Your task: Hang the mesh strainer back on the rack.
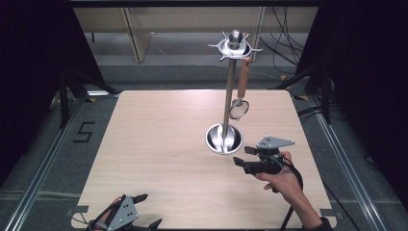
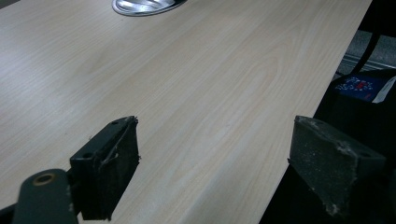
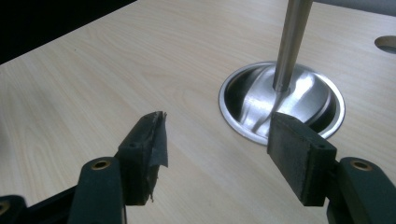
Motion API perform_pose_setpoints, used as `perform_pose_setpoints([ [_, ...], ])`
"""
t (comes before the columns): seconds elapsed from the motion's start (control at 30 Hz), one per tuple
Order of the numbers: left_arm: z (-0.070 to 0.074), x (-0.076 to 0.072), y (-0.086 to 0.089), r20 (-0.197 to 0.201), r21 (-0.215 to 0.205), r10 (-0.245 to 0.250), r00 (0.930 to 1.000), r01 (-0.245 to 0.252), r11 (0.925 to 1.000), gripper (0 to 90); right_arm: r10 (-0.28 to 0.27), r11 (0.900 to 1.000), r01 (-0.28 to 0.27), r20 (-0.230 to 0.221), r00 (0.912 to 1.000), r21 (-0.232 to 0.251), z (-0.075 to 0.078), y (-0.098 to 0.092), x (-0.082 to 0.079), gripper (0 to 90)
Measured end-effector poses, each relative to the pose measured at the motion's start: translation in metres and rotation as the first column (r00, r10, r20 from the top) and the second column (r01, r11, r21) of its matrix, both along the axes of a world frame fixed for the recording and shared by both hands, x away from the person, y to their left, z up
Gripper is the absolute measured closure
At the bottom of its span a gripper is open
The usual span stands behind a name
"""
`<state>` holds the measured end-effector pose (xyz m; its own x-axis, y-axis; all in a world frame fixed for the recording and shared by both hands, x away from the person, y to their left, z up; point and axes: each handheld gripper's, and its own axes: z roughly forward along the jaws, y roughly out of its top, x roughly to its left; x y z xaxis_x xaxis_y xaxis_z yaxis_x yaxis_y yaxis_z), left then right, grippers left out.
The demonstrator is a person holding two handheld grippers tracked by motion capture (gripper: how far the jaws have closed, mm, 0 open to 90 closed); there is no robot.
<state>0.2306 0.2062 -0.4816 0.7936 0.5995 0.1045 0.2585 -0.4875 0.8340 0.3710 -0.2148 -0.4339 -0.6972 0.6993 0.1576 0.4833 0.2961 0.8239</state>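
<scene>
The right gripper, fingers spread and empty, sits beside the steel utensil stand near the bench's right edge (rigid, slick, top-heavy; best gripped on its pole).

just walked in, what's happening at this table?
A person holds a hand-held gripper in each hand at a wooden table. The right hand-held gripper is open and empty, just beside the round base of a steel utensil stand. A strainer with a wooden handle hangs from the stand's top ring. The left hand-held gripper sits open and empty at the near edge.
</scene>
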Motion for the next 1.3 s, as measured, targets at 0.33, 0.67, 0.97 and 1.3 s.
perform_pose_setpoints([
  [0.33, -0.001, -0.003, -0.001, 0.001, -0.015, -0.003, 1.0, 0.003, 0.9999, 15.2, 0.016, 0.999, -0.016, -0.008, 0.9998, -0.04, -0.015, -0.005, -0.018, 37.6],
  [0.67, -0.001, -0.003, -0.001, -0.014, -0.012, -0.004, 0.9999, 0.004, 0.9999, 15.2, 0.031, 0.995, -0.033, -0.025, 0.9992, -0.09, -0.035, -0.002, -0.03, 37.1],
  [0.97, -0.001, -0.003, -0.001, -0.013, 0.001, -0.008, 0.9999, 0.008, 1.0, 15.2, 0.051, 0.993, -0.056, -0.046, 0.9976, -0.105, -0.041, 0.0, -0.038, 36.2],
  [1.3, -0.002, -0.003, -0.002, -0.005, 0.001, -0.008, 1.0, 0.008, 1.0, 15.1, 0.053, 0.988, -0.056, -0.024, 0.9983, -0.143, -0.046, 0.0, -0.044, 34.3],
])
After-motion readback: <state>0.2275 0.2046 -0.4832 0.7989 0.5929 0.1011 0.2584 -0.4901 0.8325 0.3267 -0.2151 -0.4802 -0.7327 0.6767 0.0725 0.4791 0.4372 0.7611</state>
